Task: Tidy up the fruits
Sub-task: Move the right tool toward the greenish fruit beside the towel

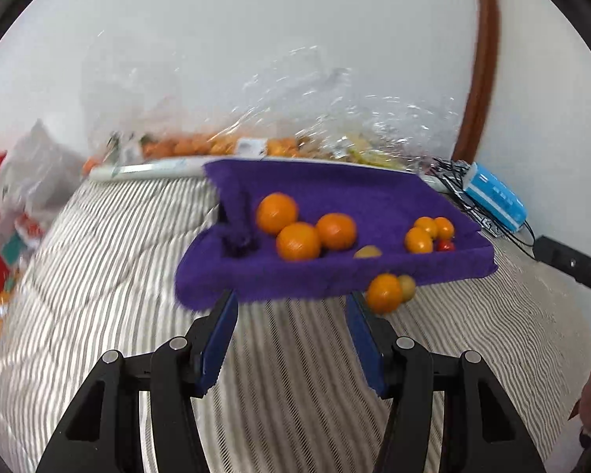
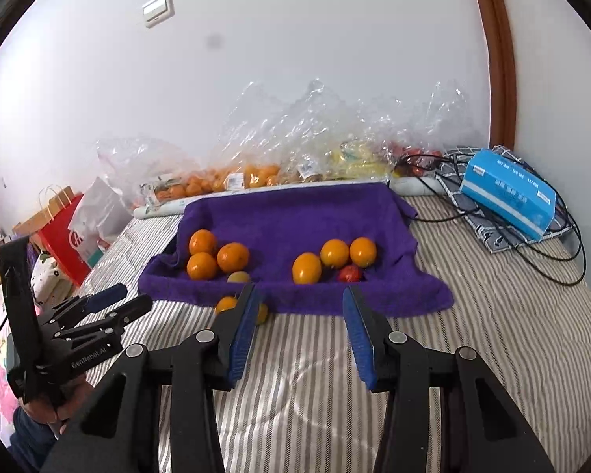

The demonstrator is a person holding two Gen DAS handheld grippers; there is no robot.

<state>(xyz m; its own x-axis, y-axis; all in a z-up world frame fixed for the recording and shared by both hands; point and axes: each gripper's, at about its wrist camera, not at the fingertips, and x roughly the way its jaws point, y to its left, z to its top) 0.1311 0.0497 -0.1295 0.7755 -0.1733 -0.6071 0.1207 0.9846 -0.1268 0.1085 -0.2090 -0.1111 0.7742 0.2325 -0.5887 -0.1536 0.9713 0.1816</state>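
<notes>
Fruit lies on a purple terry towel (image 2: 295,216), a soft, napped cloth whose rear edge is raised and whose front edge is rolled into a low lip, spread over a grey-and-white striped quilted bedcover (image 2: 492,315).

Right wrist view:
- Three round, dimpled oranges (image 2: 216,256) form a touching cluster at 10 o'clock on the towel.
- Three smaller, smooth orange fruits (image 2: 335,254) sit at 2 o'clock, with a small red fruit (image 2: 350,274) just beside them.
- A yellowish fruit (image 2: 238,276) rests against the front lip.
- Two fruits (image 2: 226,303) lie off the towel on the bedcover, just beside its front edge; one is partly hidden behind a finger.

Crinkled clear plastic bags (image 2: 295,149) holding more produce line the wall at 12 o'clock. A blue rectangular tissue box (image 2: 508,197) and black cables (image 2: 563,244) lie at 2 o'clock.

Right gripper (image 2: 297,307): jaws set wide apart, ribbed blue pads bare, holding nothing, tips near the towel's front edge.

Left gripper (image 1: 291,307): jaws likewise spread wide and empty, tips just short of the front lip; the off-towel orange fruit (image 1: 384,292) sits just beside its right finger.
</notes>
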